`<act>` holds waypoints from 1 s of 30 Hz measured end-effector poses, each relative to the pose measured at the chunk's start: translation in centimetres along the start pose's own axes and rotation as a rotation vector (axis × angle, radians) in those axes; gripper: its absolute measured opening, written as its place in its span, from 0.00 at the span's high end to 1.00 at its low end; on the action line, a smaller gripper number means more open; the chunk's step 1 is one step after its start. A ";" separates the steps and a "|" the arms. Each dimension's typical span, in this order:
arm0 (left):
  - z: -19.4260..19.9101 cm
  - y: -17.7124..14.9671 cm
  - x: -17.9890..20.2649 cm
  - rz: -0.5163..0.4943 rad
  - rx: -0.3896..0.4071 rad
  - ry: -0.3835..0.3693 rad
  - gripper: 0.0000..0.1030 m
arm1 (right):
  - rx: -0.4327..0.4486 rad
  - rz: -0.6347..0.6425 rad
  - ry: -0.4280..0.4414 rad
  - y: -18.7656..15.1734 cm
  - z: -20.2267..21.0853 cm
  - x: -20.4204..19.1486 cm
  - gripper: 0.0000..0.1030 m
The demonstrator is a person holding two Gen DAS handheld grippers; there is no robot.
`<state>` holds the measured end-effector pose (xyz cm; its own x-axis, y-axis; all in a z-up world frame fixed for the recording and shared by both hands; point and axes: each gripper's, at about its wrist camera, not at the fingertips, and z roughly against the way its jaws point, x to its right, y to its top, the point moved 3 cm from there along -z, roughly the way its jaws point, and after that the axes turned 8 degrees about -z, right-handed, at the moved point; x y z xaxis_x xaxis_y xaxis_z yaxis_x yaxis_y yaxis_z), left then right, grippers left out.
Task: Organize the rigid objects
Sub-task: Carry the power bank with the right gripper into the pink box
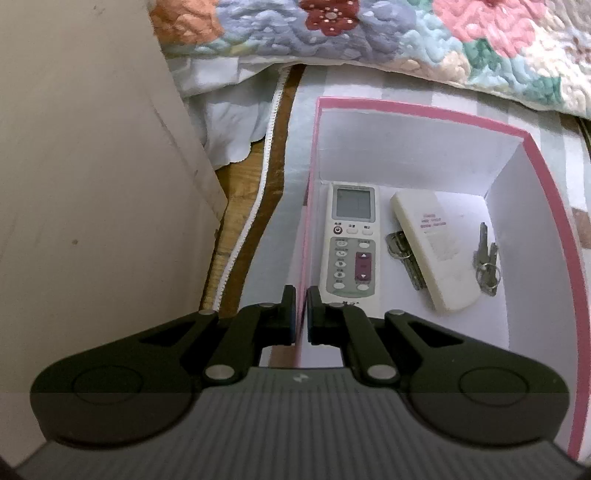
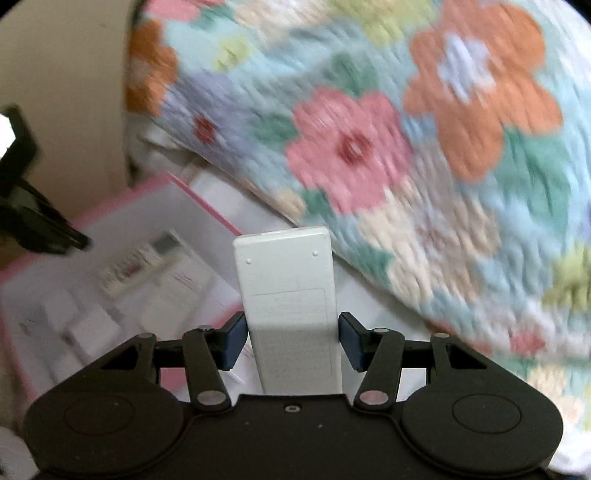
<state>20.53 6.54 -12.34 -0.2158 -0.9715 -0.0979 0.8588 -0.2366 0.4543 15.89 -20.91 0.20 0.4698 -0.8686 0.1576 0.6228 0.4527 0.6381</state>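
Note:
A pink-rimmed white box (image 1: 532,155) lies on the bed. Inside lie a white air-conditioner remote (image 1: 352,240) face up, a second cream remote (image 1: 434,251) face down, and two key bunches (image 1: 402,254) (image 1: 487,260). My left gripper (image 1: 301,295) is shut on the box's left wall. My right gripper (image 2: 291,325) is shut on a white remote (image 2: 286,291), held back side up over the box's right edge (image 2: 207,201). The box's contents are blurred in the right wrist view.
A floral quilt (image 1: 369,33) lies behind the box and fills the right wrist view (image 2: 406,147). A beige wall (image 1: 85,184) stands at the left. A wooden mat with white trim (image 1: 251,206) runs along the bed edge. The left gripper (image 2: 33,218) shows at the right view's left.

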 end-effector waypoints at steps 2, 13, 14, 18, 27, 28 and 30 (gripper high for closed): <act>0.1 -0.1 -0.1 0.000 0.000 -0.004 0.96 | -0.001 0.033 0.046 1.2 0.5 -1.5 0.43; 0.5 -0.3 -0.2 -0.014 0.007 -0.017 0.96 | -0.111 0.331 0.168 5.0 -3.8 -9.2 0.43; 0.4 -0.3 -0.2 -0.013 0.006 -0.020 0.96 | -0.124 0.338 0.172 5.1 -4.6 -9.5 0.43; 0.5 -0.4 -0.2 -0.018 0.009 -0.024 0.96 | -0.169 0.367 0.186 4.8 -7.8 -10.5 0.43; 0.5 -0.7 -0.3 -0.026 0.020 -0.043 0.96 | -0.200 0.531 0.140 3.1 -13.0 -12.2 0.43; 0.5 -0.7 -0.3 -0.025 0.022 -0.044 0.96 | -0.209 0.557 0.134 2.9 -13.3 -12.4 0.43; 0.6 -0.8 -0.2 -0.031 0.027 -0.042 0.96 | -0.230 0.590 0.149 2.6 -14.1 -12.5 0.43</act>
<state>19.65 6.90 -12.17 -0.2616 -0.9622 -0.0756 0.8387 -0.2653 0.4756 20.45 -6.08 -10.71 0.8453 -0.4310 0.3157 0.3439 0.8912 0.2958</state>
